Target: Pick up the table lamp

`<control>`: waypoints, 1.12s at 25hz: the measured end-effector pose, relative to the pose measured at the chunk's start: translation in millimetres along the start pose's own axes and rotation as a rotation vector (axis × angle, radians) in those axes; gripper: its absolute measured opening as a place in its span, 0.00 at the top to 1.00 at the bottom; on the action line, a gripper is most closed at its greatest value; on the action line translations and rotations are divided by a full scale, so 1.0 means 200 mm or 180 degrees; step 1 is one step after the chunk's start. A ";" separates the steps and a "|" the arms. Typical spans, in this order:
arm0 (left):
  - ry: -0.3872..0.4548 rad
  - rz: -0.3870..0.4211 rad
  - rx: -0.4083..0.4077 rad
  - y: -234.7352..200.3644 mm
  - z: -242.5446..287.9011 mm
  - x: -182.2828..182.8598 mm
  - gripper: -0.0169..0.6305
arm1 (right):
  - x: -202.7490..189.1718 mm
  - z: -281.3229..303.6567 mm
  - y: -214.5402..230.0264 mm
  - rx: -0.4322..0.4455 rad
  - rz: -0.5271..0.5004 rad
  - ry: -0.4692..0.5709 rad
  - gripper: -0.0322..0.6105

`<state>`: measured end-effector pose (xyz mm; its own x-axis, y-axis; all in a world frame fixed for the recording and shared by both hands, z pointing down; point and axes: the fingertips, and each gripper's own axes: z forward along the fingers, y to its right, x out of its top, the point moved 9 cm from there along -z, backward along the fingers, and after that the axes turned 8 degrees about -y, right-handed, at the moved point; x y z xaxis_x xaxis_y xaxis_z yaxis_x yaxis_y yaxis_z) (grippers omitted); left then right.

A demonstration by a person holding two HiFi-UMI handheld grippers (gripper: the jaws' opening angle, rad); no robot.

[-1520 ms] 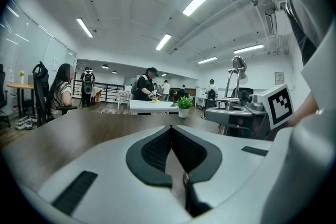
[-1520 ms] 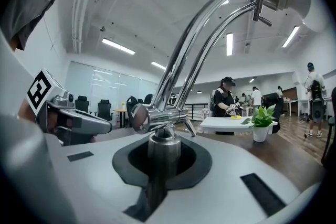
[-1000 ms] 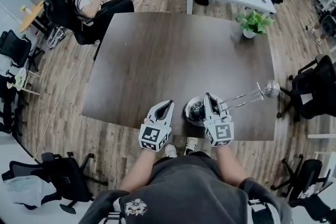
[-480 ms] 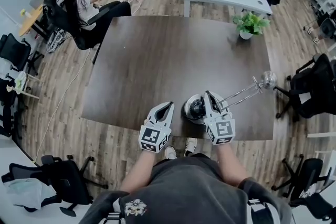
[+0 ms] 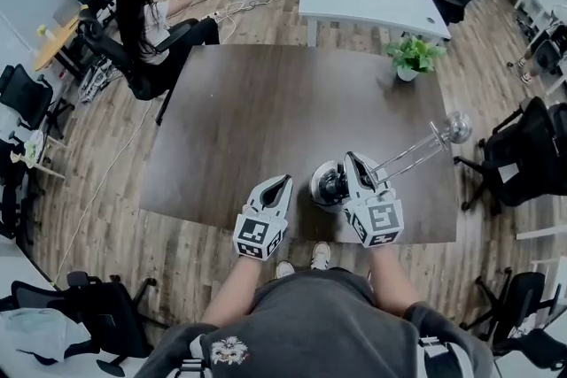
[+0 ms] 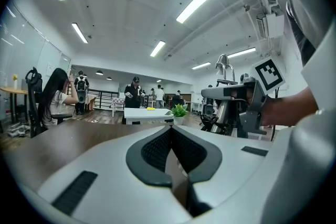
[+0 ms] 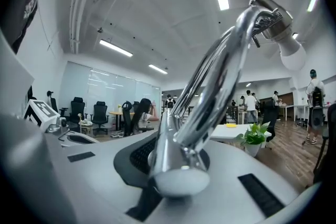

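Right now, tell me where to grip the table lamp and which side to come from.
Grip the table lamp by its thin chrome stem just above the round base, coming level from the near edge of the table. The stem fits between jaws, the base looks too wide, and the long arm leans to the right. The right gripper is shut on that spot.

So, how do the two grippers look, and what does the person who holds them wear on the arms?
The left gripper and the right gripper each have a white, tapering shell. Their fingers carry dark grey ribbed pads. Each bears a cube with black-and-white square markers. No cables show. The person wears a dark grey top; the forearms are bare.
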<state>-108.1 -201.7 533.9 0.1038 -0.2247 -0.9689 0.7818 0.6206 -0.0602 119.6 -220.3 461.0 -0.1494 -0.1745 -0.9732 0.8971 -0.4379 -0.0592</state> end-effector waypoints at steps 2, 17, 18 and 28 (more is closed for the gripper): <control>0.0043 0.0010 -0.0006 0.00 0.00 0.03 0.96 | 0.07 -0.02 0.00 0.0000 0.0008 0.0049 0.92; 0.0379 0.0174 -0.0091 0.00 0.05 0.28 0.96 | 0.41 -0.11 0.01 -0.0100 -0.0023 0.0305 0.92; 0.0374 0.0174 -0.0101 0.00 0.05 0.27 0.96 | 0.41 -0.12 0.01 -0.0107 -0.0018 0.0292 0.92; 0.0340 0.0131 -0.0159 0.04 0.07 0.24 0.96 | 0.34 -0.13 0.03 -0.0203 0.0017 0.0189 0.92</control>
<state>-88.8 -218.6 490.9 0.0670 -0.1186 -0.9907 0.7464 0.6648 -0.0291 124.8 -212.0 389.8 -0.1213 -0.1233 -0.9849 0.9227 -0.3797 -0.0661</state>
